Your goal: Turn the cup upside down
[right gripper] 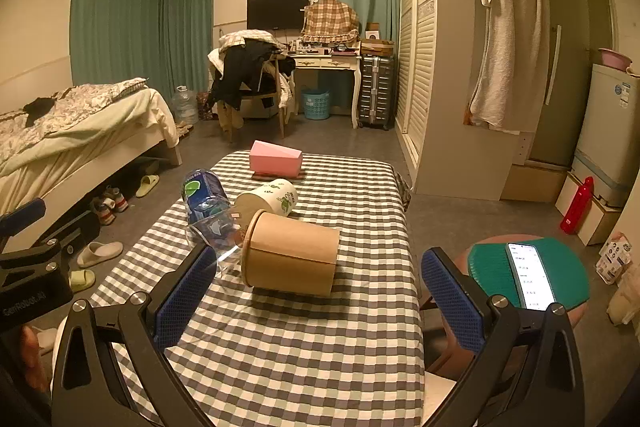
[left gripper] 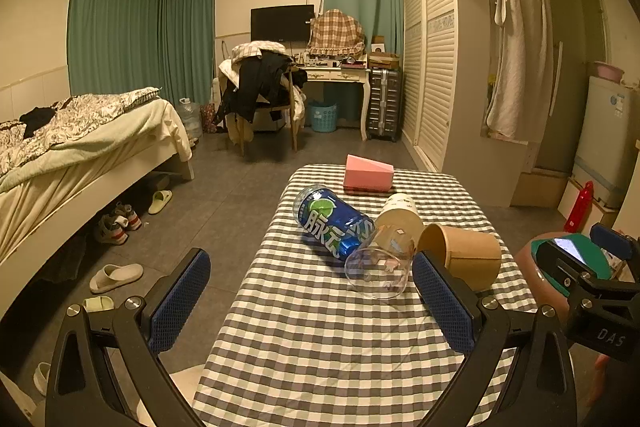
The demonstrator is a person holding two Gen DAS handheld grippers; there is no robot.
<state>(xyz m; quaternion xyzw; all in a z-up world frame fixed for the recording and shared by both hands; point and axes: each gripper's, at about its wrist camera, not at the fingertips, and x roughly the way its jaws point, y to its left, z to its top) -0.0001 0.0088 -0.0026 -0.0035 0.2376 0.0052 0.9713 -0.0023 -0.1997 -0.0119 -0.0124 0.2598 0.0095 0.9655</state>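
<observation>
A clear glass cup (left gripper: 380, 265) lies on its side on the checked table (left gripper: 320, 347), mouth toward me. A brown paper cup (left gripper: 464, 257) and a white printed cup (left gripper: 400, 213) lie on their sides beside it. My left gripper (left gripper: 312, 307) is open and empty, short of the glass cup. My right gripper (right gripper: 320, 299) is open and empty, just short of the brown paper cup (right gripper: 290, 257). The glass cup (right gripper: 216, 235) and the white cup (right gripper: 268, 201) show behind it.
A blue bottle (left gripper: 332, 221) lies on its side left of the cups. A pink box (left gripper: 368, 175) sits at the table's far end. A stool with a green cushion and a phone (right gripper: 528, 275) stands right of the table. A bed (left gripper: 80, 147) stands at left.
</observation>
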